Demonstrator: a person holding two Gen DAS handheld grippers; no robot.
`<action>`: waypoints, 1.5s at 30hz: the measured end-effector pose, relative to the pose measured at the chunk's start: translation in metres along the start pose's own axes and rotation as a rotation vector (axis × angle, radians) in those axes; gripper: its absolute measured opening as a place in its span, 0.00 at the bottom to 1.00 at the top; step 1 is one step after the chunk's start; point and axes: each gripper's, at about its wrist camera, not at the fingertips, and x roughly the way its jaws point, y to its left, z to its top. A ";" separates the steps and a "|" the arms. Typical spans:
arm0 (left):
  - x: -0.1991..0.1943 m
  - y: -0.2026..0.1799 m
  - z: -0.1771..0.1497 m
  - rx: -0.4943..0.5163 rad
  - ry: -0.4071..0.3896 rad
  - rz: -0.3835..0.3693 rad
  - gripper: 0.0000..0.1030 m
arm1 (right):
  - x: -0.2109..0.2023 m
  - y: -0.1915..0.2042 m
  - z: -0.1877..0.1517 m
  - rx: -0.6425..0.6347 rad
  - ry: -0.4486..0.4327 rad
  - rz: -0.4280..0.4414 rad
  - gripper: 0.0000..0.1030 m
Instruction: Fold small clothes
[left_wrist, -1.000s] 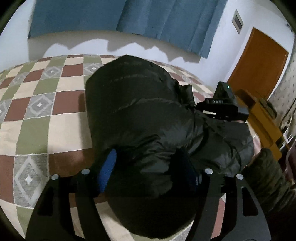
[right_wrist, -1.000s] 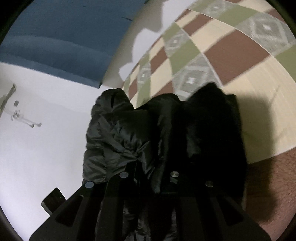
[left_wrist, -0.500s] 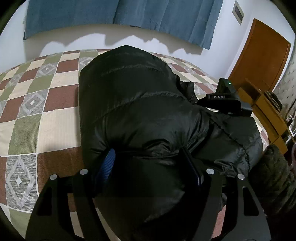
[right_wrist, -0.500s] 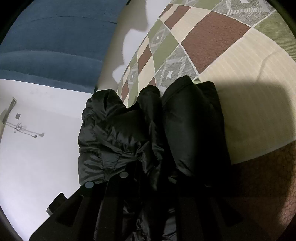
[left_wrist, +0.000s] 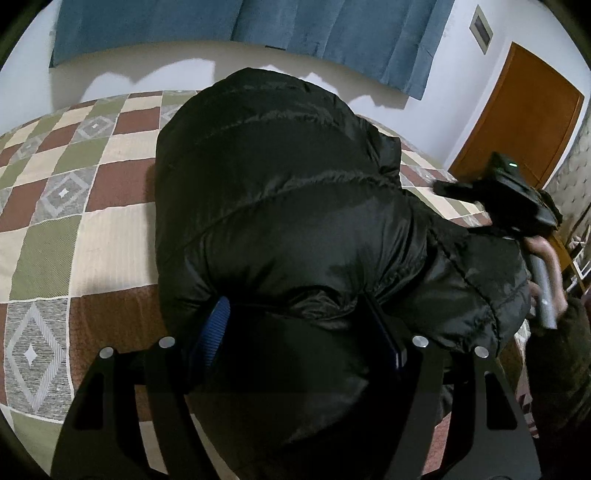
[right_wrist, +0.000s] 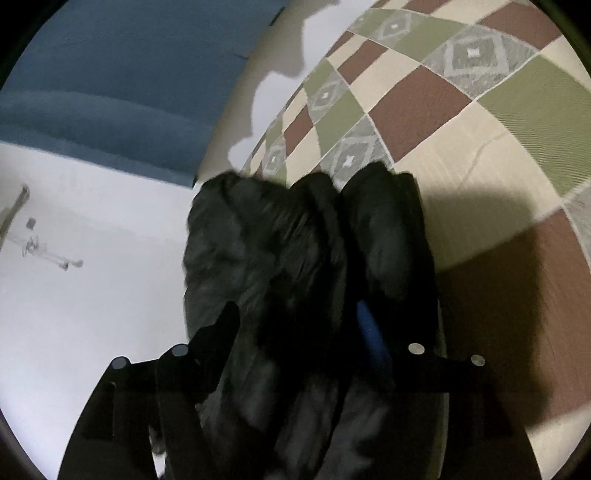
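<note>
Checkered in brown, green, cream and grey, the quilt (left_wrist: 70, 225) covers the bed and carries a black puffer jacket (left_wrist: 288, 221), which lies bunched in a thick mound on the quilt's middle. Behind the bed hangs a blue curtain (left_wrist: 258, 26), and an orange-brown door (left_wrist: 524, 118) stands at the far right. The left gripper (left_wrist: 299, 332) has its blue-padded fingers (left_wrist: 214, 332) spread wide around the near bulge of the jacket, the padding filling the gap between them. The right gripper (right_wrist: 295, 332) is seen blurred; folds of the jacket (right_wrist: 295, 258) pass between its fingers, which stand apart, and whether they press the cloth cannot be told.
</note>
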 end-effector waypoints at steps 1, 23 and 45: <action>0.000 0.000 0.000 0.000 0.000 0.000 0.69 | -0.005 0.003 -0.005 -0.007 0.005 -0.004 0.69; 0.000 -0.002 0.000 0.004 -0.002 0.011 0.69 | -0.003 0.032 -0.079 -0.038 0.142 -0.018 0.69; -0.026 0.010 0.017 -0.043 -0.049 -0.069 0.69 | -0.014 0.028 -0.083 -0.138 0.111 -0.096 0.12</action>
